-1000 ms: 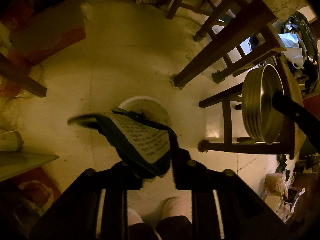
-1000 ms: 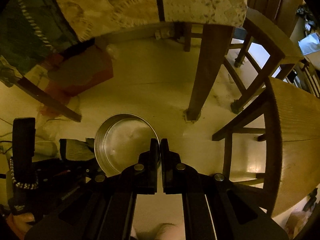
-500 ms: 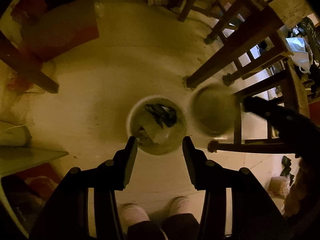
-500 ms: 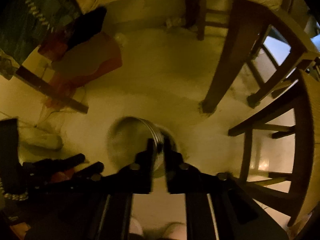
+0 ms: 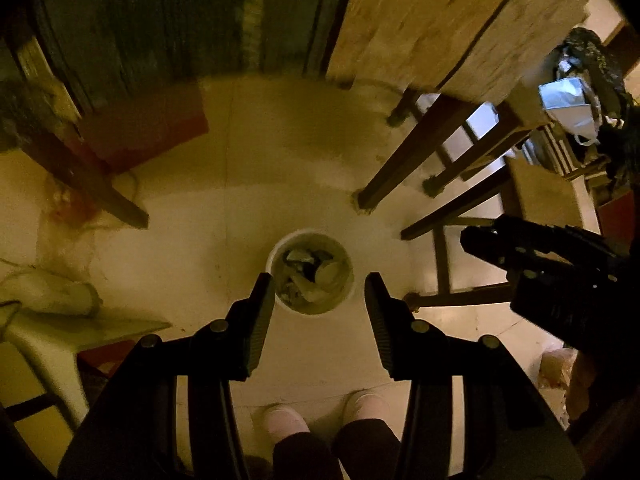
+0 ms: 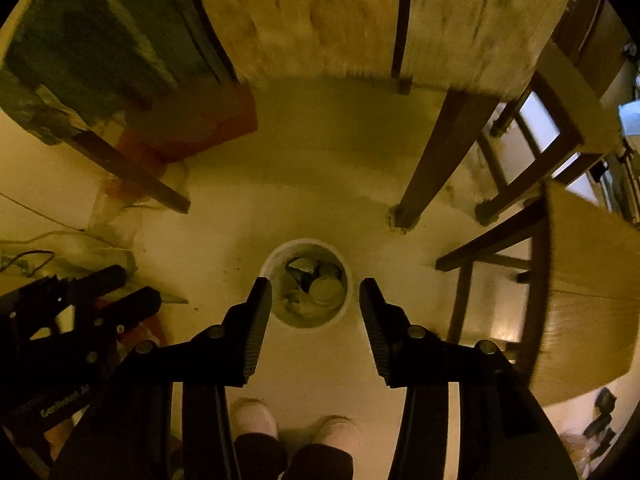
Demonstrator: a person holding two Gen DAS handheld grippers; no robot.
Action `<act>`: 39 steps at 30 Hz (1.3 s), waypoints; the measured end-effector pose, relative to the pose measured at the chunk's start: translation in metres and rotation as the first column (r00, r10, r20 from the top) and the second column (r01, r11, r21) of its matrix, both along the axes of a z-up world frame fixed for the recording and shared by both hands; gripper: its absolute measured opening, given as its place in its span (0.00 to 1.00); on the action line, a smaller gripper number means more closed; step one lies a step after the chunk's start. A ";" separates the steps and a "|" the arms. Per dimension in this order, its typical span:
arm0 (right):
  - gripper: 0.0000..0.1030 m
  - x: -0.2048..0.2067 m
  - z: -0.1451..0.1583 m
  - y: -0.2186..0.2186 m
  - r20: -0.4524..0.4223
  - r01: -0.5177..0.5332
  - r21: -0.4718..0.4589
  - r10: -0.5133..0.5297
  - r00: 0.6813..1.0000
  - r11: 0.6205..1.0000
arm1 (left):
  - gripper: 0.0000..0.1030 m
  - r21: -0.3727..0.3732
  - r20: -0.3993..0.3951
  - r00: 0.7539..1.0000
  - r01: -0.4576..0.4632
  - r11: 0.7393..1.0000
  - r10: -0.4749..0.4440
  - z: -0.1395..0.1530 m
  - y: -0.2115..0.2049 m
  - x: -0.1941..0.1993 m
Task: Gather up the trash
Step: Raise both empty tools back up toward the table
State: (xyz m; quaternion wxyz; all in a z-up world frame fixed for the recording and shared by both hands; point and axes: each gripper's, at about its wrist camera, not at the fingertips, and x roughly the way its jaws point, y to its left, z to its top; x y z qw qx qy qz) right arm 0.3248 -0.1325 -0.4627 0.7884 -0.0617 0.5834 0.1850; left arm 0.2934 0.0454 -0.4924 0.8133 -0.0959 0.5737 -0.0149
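2 grippers hang over a white bin [image 5: 312,272] on the floor, which shows between and just beyond the tips of each. The left gripper [image 5: 318,294] stands parted with nothing between its jaws; the right gripper [image 6: 314,298] is opening, also with nothing in it. Crumpled wrappers and a round tin [image 6: 326,292] already lie in the bin. Judging by this, a load is delivered; what trash remains elsewhere cannot be told from here.
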 end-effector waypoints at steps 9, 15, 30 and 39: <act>0.41 -0.029 0.128 -0.005 0.089 0.009 0.053 -0.014 0.996 0.999 | 0.44 0.036 0.129 0.991 0.027 0.999 -0.032 0.144 -0.010 -0.023; 0.44 -0.048 0.215 -0.010 0.189 0.015 0.075 -0.029 0.982 0.997 | 0.45 0.070 0.247 0.967 0.041 0.997 -0.057 0.242 -0.012 -0.045; 0.74 -0.118 0.395 -0.006 0.520 0.061 0.107 -0.108 0.848 0.992 | 0.64 0.083 0.547 0.835 0.011 0.997 -0.054 0.427 0.010 -0.112; 0.91 -0.141 0.439 -0.003 0.656 0.088 0.176 -0.184 0.732 0.980 | 0.93 0.135 0.694 0.714 -0.002 0.991 -0.093 0.480 0.022 -0.146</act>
